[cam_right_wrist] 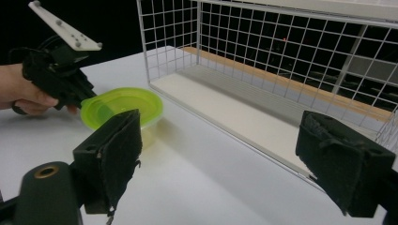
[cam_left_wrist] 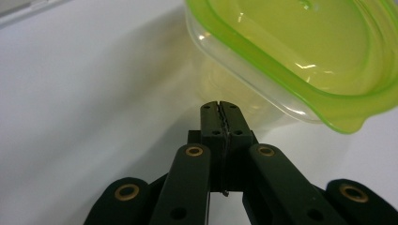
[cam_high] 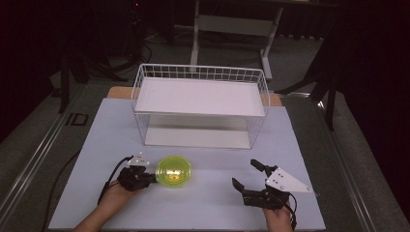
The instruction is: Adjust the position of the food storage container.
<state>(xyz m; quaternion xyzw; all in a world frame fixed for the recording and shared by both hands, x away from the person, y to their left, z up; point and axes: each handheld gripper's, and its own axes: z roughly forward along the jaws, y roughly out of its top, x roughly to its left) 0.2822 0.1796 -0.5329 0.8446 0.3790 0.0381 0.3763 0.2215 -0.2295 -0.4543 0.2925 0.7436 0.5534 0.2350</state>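
Fingers of our left gripper (cam_left_wrist: 219, 108) are pressed together with nothing between them, nosing the clear wall of the green-lidded container (cam_high: 173, 171) at the table's (cam_high: 96, 145) near-left, likely to nudge it. Our right gripper (cam_high: 247, 175) hangs wide and empty, well apart. Beyond stands the white wire rack (cam_high: 200, 104), its shelves bare, path unobstructed.

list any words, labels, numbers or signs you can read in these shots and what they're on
"ID" – large pale letters on the dark floor left of the table, read from the high view.
Nothing readable on the green-lidded container, the white wire rack or either hand-held gripper; a small raised mark on the lid is too blurred to read.
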